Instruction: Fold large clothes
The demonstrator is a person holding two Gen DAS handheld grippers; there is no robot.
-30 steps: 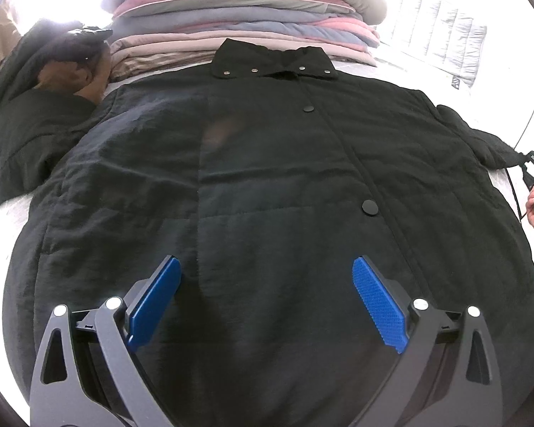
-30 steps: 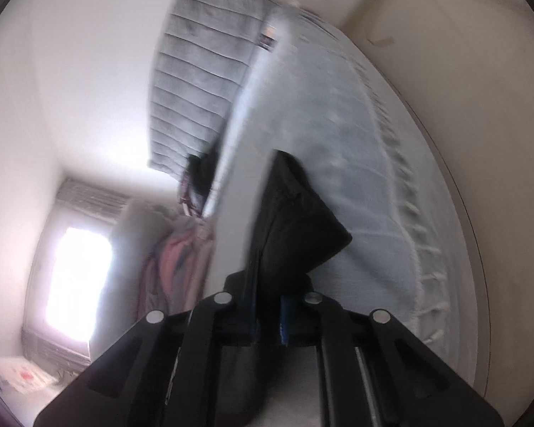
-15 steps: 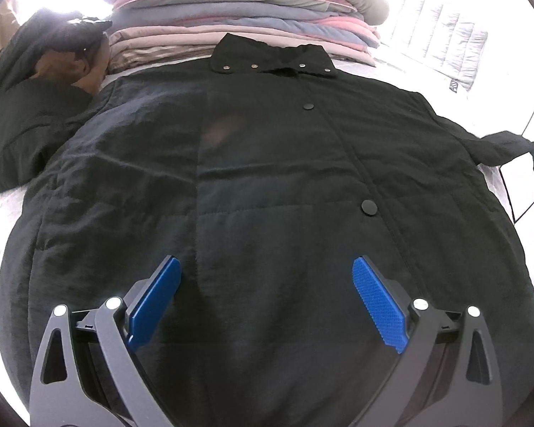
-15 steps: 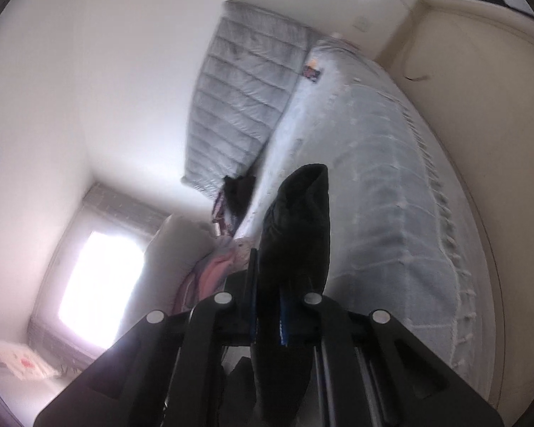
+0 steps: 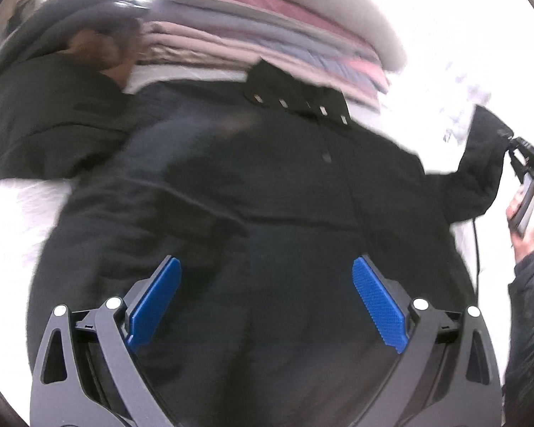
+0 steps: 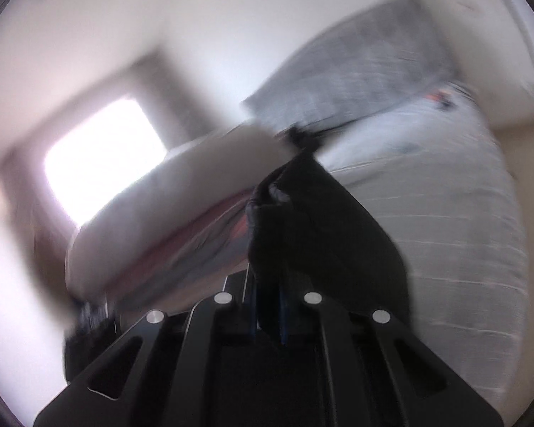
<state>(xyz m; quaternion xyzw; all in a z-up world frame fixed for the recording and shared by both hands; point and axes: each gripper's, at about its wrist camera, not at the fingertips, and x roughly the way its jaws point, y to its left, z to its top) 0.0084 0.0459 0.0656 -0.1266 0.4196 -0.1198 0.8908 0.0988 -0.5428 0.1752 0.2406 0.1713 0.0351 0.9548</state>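
While the black coat (image 5: 267, 185) lies spread front-up over the bed (image 6: 445, 220), these are the particulars:

Coat: collar (image 5: 295, 103) toward the stack of folded bedding (image 5: 267, 35); the snaps along the collar show as pale streaks in the blur.
Left gripper (image 5: 267, 302): above the lower front of the coat, jaws wide apart, nothing between the blue pads (image 5: 377, 299).
Right gripper (image 6: 268, 306): jaws clamped on the cuff end of the coat's sleeve (image 6: 320, 235), which stands up between them.
Sleeve from the left wrist view: it rises off the coat's right side to the right gripper (image 5: 512, 149), clear of the bed.
Person's hand (image 5: 523, 213): around the right gripper's handle, with a dark sleeve cuff below.
Second dark garment (image 5: 53, 106): bunched at the upper left, beside the coat's shoulder.
Grey quilted mattress (image 6: 356, 71): propped against the wall behind the bed.
Window (image 6: 99, 163): bright, behind the bedding.
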